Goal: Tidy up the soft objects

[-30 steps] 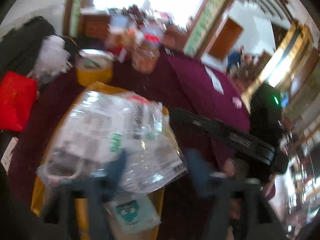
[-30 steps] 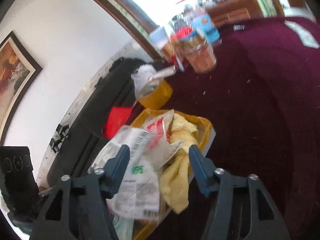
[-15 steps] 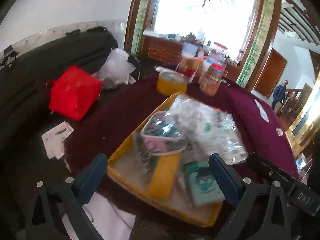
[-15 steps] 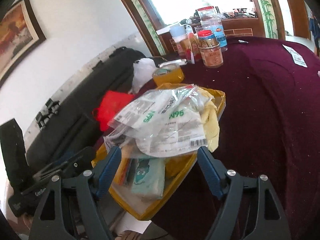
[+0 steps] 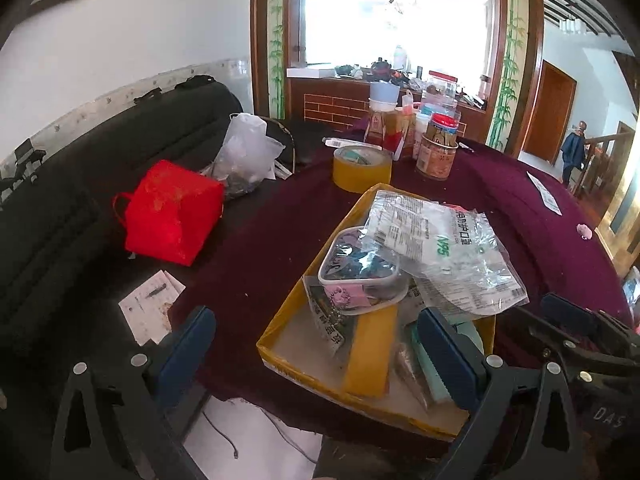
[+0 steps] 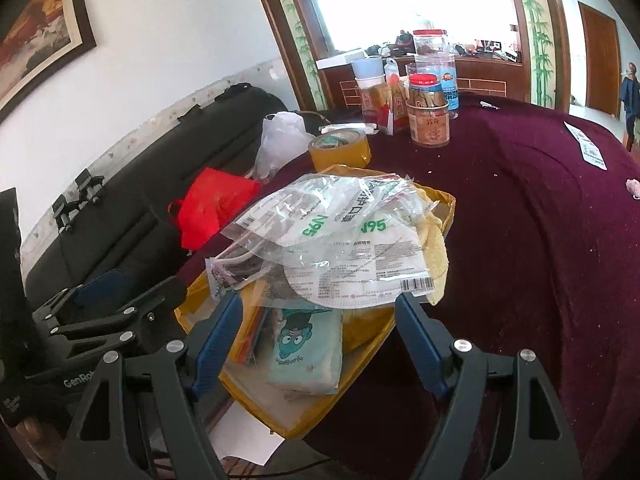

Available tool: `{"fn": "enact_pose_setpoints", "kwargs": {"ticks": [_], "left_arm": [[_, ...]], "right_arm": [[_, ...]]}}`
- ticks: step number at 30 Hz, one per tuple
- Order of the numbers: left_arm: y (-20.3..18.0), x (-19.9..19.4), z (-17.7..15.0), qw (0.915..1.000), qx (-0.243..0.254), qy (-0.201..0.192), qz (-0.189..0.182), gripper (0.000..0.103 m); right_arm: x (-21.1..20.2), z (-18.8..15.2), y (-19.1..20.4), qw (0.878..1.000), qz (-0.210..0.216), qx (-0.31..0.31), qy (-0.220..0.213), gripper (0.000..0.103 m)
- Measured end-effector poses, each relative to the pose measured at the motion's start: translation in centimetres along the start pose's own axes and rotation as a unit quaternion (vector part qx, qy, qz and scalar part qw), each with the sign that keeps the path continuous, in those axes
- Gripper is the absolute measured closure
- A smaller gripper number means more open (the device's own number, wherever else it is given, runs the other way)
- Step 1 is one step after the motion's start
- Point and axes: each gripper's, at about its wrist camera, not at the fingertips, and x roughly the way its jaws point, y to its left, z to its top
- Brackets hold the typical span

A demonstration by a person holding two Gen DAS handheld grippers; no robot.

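A shallow yellow cardboard tray (image 5: pixel 280 354) sits at the near edge of the round table under its dark maroon cloth (image 6: pixel 540 240), one corner jutting past the rim. Heaped in it are the soft things: crinkly clear plastic packets of N95 masks (image 6: pixel 340 240) on top, a pale yellow towel (image 6: pixel 434 256) slumped over the tray's far right side, a mint-green tissue pack with a cartoon face (image 6: pixel 306 346) near the front, and a small clear lidded tub (image 5: pixel 362 266) on the left.

Both tools hover just short of the tray. The left gripper (image 5: pixel 316 344) has its blue fingers spread wide with nothing between them; the right gripper (image 6: pixel 318 328) is likewise spread and empty, its fingers framing the tissue pack.

The risk I'd watch is the mask packets: slippery film, loosely stacked, likely to slide off if a finger pinches only one sheet. A push on the overhanging corner could tip the tray off the edge. How firmly the towel is anchored I can't quite tell.
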Motion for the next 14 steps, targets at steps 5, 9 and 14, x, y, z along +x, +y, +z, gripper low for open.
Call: {"fn": "enact_pose_setpoints", "kwargs": {"ticks": [5,9,14], "left_arm": [[-0.4,0.4,-0.1,0.9998,0.015,0.004,0.007,0.001],[-0.7,0.7,-0.2,0.9997,0.021,0.012,0.006,0.001],[-0.7,1.0,-0.2,0.9997,0.019,0.013,0.001,0.001]], "right_arm": [[0.6,-0.2,-0.3,1.0,0.003,0.008,0.007,0.025],[0.6,-0.2,-0.4,1.0,0.004,0.009,0.007,0.025],[0.9,-0.4,-0.9,1.0,0.009,0.017,0.01,0.025]]}}
